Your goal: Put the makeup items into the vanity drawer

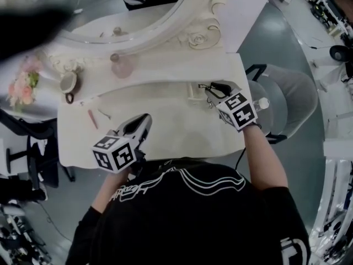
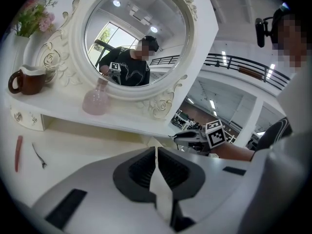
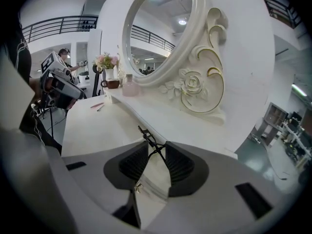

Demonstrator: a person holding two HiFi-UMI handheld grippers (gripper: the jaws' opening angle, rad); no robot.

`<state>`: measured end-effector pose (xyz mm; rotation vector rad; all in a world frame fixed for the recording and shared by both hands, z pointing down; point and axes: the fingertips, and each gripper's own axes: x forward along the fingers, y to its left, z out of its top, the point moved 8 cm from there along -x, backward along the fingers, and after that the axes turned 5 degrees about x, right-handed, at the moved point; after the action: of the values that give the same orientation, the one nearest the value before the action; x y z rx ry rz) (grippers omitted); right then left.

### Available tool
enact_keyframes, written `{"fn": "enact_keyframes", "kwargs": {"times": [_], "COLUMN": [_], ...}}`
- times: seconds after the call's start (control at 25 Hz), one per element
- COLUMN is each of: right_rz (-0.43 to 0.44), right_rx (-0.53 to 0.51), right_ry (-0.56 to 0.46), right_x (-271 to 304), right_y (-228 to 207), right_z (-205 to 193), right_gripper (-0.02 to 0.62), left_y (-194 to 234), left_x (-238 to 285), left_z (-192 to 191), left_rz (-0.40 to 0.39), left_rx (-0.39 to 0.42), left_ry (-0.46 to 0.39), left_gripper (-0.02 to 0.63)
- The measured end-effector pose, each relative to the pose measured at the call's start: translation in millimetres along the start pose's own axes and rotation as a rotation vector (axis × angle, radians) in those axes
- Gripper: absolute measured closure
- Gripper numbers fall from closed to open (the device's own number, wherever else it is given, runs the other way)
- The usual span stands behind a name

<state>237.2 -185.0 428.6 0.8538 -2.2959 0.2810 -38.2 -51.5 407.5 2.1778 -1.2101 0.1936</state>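
Torso (image 1: 193, 220) in black shirt nearest. White vanity top (image 1: 165, 134) ahead; drawer not visible in any view. Left gripper (image 1: 145, 118) near-left, jaws pressed together, empty. Right gripper (image 1: 217, 94) far-right, pinching thin black wire tool (image 3: 148, 139), maybe eyelash curler. Tip: hold pinch firm, free left gripper opens drawer first. Pink pencil (image 1: 92, 118) and small clip (image 1: 105, 114) lie far-left.

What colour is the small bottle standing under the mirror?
The bottle is pale pink; the left gripper view shows it best.
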Motion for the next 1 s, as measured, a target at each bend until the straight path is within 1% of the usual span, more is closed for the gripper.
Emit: {"fn": "enact_keyframes", "kwargs": {"times": [0.4,0.72,0.84,1.0], "right_rz": [0.030,0.017,0.023,0.037], "right_rx": [0.094,0.109,0.115,0.097], "right_ry": [-0.020,-0.031,-0.043,-0.062], "right_x": [7,10,9,4], "right_y": [-6,-5,-3,7], "right_z": [-9,-12,-11,-3], "right_gripper": [0.463,0.462,0.426,0.405], "left_y": [4,8,10,11], "left_x": [12,15,14,12], "left_z": [-3,-3,-4,-3], "left_rz": [-0.007,-0.010,-0.012,-0.016], "left_rx": [-0.005,-0.008,-0.009,-0.008], "left_ry": [0.009,0.012,0.012,0.009], "left_gripper": [0.571,0.571,0.571,0.571]}}
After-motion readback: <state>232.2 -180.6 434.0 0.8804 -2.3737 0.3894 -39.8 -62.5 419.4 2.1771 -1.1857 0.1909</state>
